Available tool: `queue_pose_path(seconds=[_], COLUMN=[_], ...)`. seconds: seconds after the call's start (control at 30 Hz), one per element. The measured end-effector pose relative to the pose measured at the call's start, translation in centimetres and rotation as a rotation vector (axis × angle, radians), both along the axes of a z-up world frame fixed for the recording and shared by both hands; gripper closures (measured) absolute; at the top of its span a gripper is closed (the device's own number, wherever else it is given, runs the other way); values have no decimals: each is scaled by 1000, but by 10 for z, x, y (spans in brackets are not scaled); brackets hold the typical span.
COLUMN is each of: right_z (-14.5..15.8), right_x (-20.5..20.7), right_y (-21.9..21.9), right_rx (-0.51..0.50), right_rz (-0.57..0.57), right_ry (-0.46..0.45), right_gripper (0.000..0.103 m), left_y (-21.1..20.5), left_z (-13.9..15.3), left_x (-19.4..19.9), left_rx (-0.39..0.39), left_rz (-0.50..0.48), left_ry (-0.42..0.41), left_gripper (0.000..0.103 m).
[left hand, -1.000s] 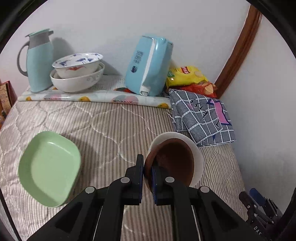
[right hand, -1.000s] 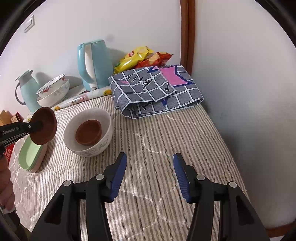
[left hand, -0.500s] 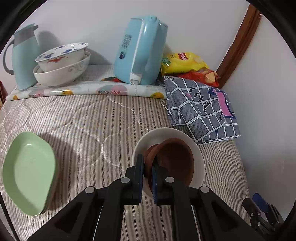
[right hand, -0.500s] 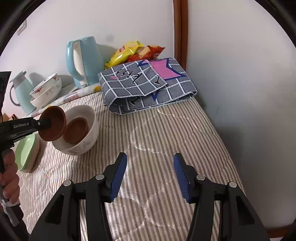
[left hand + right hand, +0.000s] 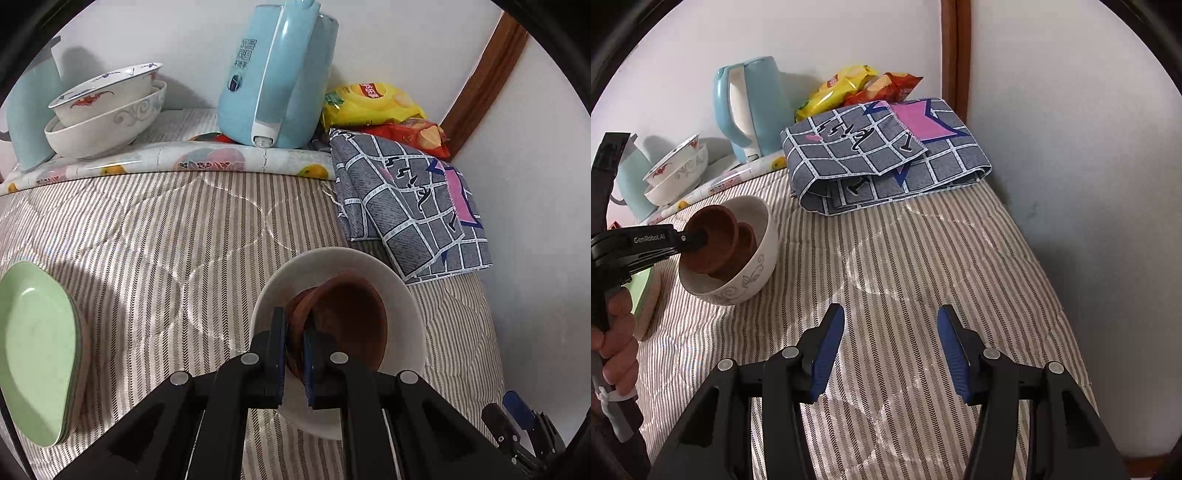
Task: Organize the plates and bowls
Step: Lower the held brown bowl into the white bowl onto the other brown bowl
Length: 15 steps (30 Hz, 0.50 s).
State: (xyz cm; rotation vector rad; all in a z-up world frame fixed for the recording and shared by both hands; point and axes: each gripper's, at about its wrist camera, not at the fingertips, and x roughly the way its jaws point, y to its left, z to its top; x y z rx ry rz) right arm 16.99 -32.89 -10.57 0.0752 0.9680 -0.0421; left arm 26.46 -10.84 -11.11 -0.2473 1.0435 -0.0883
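Left gripper (image 5: 294,343): jaws clamped tight on the rim of a small brown bowl (image 5: 347,317), which sits tilted, partly inside the white bowl (image 5: 402,295). In the right wrist view the same left gripper (image 5: 698,236) reaches in from the left edge, and a second brown bowl (image 5: 748,240) lies inside the white bowl (image 5: 753,273) behind the held one. Whether the two brown bowls touch is hard to tell from either view.

Right gripper (image 5: 890,347): fingers about half apart, nothing between them, hanging over bare striped mattress (image 5: 905,258), to the right of the white bowl and well apart from it.

Relative to the white bowl:
- green plates (image 5: 33,350), a short stack, well off to its left.
- folded grey checked cloth (image 5: 413,206) just beyond it, to the right.
- blue kettle (image 5: 273,81) farther back by the wall.
- stacked patterned bowls (image 5: 107,110) at back left, on a rolled floral sheet (image 5: 177,164).
- snack bags (image 5: 373,107) behind the cloth.

A hand (image 5: 617,332) grips the left tool's handle.
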Motion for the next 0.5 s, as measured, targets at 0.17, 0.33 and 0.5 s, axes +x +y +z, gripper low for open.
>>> queue_pose_path(seconds=[0.17,0.33,0.5], right_z=[0,-1,-2], right_x=[1,2,1], right_y=[1,2,2], right_rx=[-5,-7,-12], right_rz=[2,-1,-2], right_ry=[1,6,11], right_gripper=[51,51,51], left_y=[0,-1,-1], left_z=[-4,-8,-7], left_x=[3,5,7], left_rx=[-4,-10,-17], left_rz=[-3,-10,-21], left_ry=[11,13,15], left_gripper=[95,94,93])
